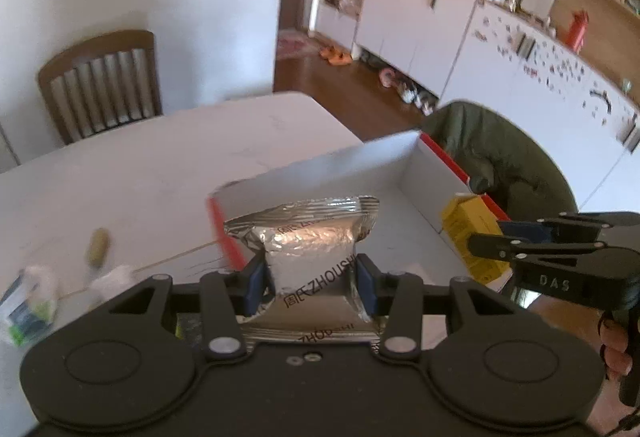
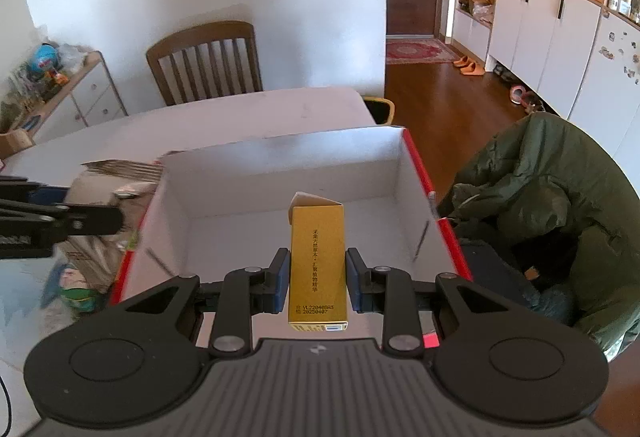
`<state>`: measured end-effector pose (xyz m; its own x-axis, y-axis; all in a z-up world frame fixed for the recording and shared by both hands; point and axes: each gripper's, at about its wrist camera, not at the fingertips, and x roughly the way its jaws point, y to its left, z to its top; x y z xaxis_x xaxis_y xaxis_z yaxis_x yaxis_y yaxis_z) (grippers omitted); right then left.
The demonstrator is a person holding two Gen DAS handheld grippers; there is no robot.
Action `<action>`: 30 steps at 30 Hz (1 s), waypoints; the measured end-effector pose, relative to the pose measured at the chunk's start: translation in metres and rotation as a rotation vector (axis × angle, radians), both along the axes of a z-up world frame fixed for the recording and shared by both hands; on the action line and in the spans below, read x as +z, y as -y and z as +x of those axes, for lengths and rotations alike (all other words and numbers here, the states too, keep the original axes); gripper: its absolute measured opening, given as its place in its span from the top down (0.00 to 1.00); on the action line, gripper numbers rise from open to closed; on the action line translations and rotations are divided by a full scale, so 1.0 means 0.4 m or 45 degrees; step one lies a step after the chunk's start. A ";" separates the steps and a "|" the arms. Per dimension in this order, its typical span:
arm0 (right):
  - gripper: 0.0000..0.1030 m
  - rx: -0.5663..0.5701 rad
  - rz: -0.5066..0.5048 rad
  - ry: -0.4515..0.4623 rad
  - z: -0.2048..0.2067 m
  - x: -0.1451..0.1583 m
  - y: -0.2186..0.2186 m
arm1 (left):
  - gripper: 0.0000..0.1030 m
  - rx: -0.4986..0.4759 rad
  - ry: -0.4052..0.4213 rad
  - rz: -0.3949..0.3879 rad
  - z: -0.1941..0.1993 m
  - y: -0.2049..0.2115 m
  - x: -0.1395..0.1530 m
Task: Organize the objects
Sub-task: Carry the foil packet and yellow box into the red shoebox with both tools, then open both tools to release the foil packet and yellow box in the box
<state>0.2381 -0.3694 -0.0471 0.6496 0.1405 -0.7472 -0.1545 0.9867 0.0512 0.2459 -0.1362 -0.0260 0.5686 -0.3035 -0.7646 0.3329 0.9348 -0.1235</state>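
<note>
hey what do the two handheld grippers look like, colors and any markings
Both grippers, left and right, are matte black plastic with two round discs on the body, linkage arms on silver rivets, and blue pads on the fingers. The right one carries pale "DAS" lettering on its side.

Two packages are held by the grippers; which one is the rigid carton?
The yellow box in the right gripper; the left gripper holds a soft, crinkled silver foil pouch.

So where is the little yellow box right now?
The yellow box is pinched in the right tongs, held over the open white box with red edges, beside the green jacket.
</note>
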 end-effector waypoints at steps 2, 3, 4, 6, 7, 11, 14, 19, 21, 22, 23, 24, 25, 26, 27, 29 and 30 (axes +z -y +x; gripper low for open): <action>0.73 0.000 -0.023 -0.015 0.022 -0.023 0.009 | 0.56 -0.012 -0.040 0.005 0.031 0.044 -0.026; 0.73 0.004 -0.030 -0.026 0.032 -0.036 0.014 | 0.56 -0.017 -0.054 0.011 0.045 0.065 -0.040; 0.73 0.015 -0.034 -0.038 0.042 -0.048 0.018 | 0.56 -0.020 -0.063 0.025 0.060 0.085 -0.055; 0.73 0.032 -0.053 -0.057 0.060 -0.072 0.024 | 0.56 -0.020 -0.080 0.051 0.081 0.117 -0.084; 0.73 0.040 -0.061 -0.070 0.066 -0.082 0.026 | 0.56 -0.019 -0.095 0.057 0.096 0.132 -0.101; 0.73 0.060 -0.076 -0.130 0.095 -0.128 0.026 | 0.56 -0.022 -0.158 0.100 0.142 0.179 -0.157; 0.73 0.081 -0.087 -0.170 0.113 -0.158 0.020 | 0.56 -0.034 -0.189 0.120 0.167 0.209 -0.191; 0.73 0.107 -0.087 -0.232 0.139 -0.186 0.012 | 0.57 -0.052 -0.225 0.173 0.197 0.237 -0.235; 0.73 0.114 -0.088 -0.253 0.146 -0.198 0.017 | 0.57 -0.046 -0.242 0.183 0.206 0.239 -0.248; 0.73 0.114 -0.091 -0.266 0.148 -0.205 0.018 | 0.57 -0.042 -0.251 0.183 0.210 0.239 -0.254; 0.73 0.115 -0.091 -0.274 0.149 -0.212 0.019 | 0.57 -0.041 -0.256 0.186 0.213 0.239 -0.259; 0.73 0.117 -0.091 -0.282 0.150 -0.217 0.019 | 0.57 -0.042 -0.262 0.190 0.217 0.241 -0.264; 0.73 0.113 -0.090 -0.295 0.153 -0.223 0.021 | 0.56 -0.044 -0.271 0.190 0.219 0.242 -0.268; 0.73 0.109 -0.091 -0.306 0.156 -0.227 0.020 | 0.56 -0.045 -0.287 0.184 0.222 0.240 -0.272; 0.73 0.108 -0.090 -0.316 0.156 -0.233 0.022 | 0.56 -0.045 -0.305 0.180 0.224 0.238 -0.277; 0.73 0.107 -0.087 -0.337 0.156 -0.243 0.023 | 0.56 -0.047 -0.325 0.179 0.224 0.236 -0.286; 0.73 0.107 -0.086 -0.346 0.156 -0.248 0.023 | 0.56 -0.050 -0.326 0.178 0.224 0.236 -0.289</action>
<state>0.3007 -0.3787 -0.1462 0.4128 0.1294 -0.9016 -0.2253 0.9736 0.0366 0.3353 -0.2306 -0.1416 0.3418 -0.2027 -0.9177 0.3435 0.9358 -0.0787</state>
